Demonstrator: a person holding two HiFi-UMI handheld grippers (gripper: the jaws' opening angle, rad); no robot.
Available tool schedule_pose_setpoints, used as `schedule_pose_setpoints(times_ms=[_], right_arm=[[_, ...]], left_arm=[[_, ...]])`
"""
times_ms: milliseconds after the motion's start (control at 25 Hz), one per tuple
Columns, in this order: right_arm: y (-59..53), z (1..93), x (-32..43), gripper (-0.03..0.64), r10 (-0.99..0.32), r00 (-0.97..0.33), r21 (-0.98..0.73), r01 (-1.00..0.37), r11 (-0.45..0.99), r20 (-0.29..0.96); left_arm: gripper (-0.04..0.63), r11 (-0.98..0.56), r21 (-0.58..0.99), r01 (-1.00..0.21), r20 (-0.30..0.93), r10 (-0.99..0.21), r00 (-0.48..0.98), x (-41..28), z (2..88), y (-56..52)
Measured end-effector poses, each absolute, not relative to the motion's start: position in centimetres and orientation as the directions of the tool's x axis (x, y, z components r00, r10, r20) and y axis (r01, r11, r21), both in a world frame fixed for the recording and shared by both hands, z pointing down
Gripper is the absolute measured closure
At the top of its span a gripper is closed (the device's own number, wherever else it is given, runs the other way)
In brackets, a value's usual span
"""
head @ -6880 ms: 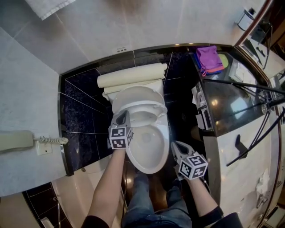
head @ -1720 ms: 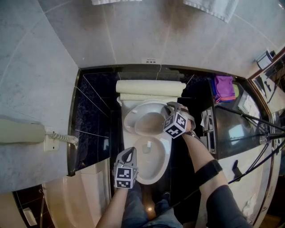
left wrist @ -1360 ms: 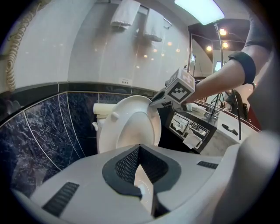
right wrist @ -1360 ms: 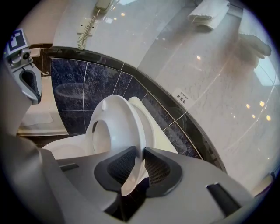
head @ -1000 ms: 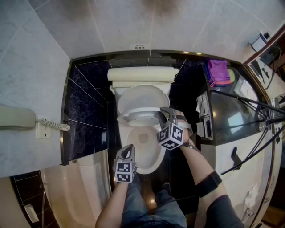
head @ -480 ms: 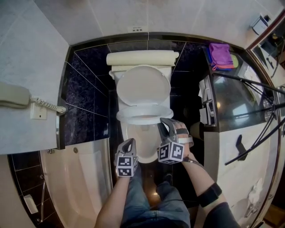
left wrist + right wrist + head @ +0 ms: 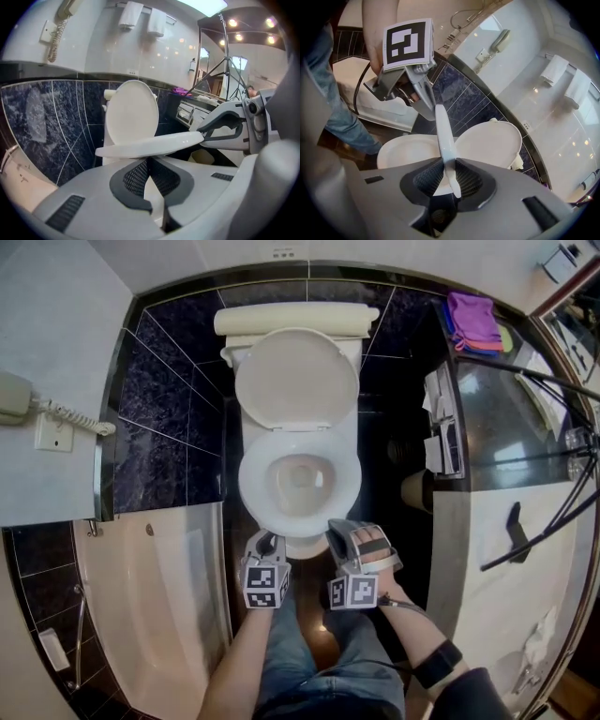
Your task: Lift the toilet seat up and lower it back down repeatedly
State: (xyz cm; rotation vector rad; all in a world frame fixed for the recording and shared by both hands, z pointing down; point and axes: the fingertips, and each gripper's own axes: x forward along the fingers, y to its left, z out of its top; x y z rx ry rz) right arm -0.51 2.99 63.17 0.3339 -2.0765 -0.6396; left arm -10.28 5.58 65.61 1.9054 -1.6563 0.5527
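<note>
The white toilet seat [image 7: 300,482] lies low and level over the bowl [image 7: 401,150]. The lid [image 7: 296,381] stands up against the tank. My right gripper [image 7: 339,538] is at the seat's front right edge. In the right gripper view the seat's rim [image 7: 443,131] runs edge-on between the pads [image 7: 471,178], which still touch it while the jaws are opening. My left gripper [image 7: 268,546] hangs shut and holds nothing just left of the bowl's front. The left gripper view shows the seat [image 7: 150,145] level, with the right gripper [image 7: 206,133] on its edge.
A bathtub [image 7: 141,587] fills the left side, and a wall phone [image 7: 14,395] hangs above it. To the right stands a dark counter [image 7: 487,427] with a purple cloth [image 7: 473,320] and tripod legs [image 7: 534,381]. The person's legs in jeans [image 7: 309,662] stand before the bowl.
The right gripper has brought the seat down from near the raised lid to level over the bowl. The left gripper has stayed by the bowl's front.
</note>
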Motion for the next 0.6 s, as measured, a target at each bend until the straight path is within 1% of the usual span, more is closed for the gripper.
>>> schedule_pose_setpoints(times_ms=[320, 400, 440, 520, 600], right_arm=[[7.9, 67.3, 1.1, 0.511, -0.361, -0.556, 0.499, 0.115, 0.859, 0.749], [8.9, 68.1, 1.6, 0.526, -0.334, -0.559, 0.479, 0.130, 0.868, 0.759], [9.4, 68.6, 1.9, 0.549, -0.324, -0.559, 0.468, 0.133, 0.874, 0.764], [10.2, 69.6, 2.8, 0.564, -0.316, -0.557, 0.452, 0.122, 0.884, 0.768], [10.4, 70.7, 3.8, 0.572, -0.326, -0.552, 0.437, 0.078, 0.896, 0.767]], left_arm=[[0.595, -0.080, 0.159, -0.984, 0.669, -0.724, 0.167, -8.9, 69.9, 10.3], [0.595, -0.087, 0.171, -0.981, 0.679, -0.712, 0.181, -8.5, 71.0, 10.9], [0.595, -0.093, 0.172, -0.981, 0.685, -0.704, 0.187, -8.4, 71.7, 11.4], [0.595, -0.108, 0.167, -0.980, 0.702, -0.685, 0.194, -8.1, 73.4, 12.4], [0.595, -0.121, 0.161, -0.979, 0.718, -0.667, 0.201, -7.8, 75.3, 13.5]])
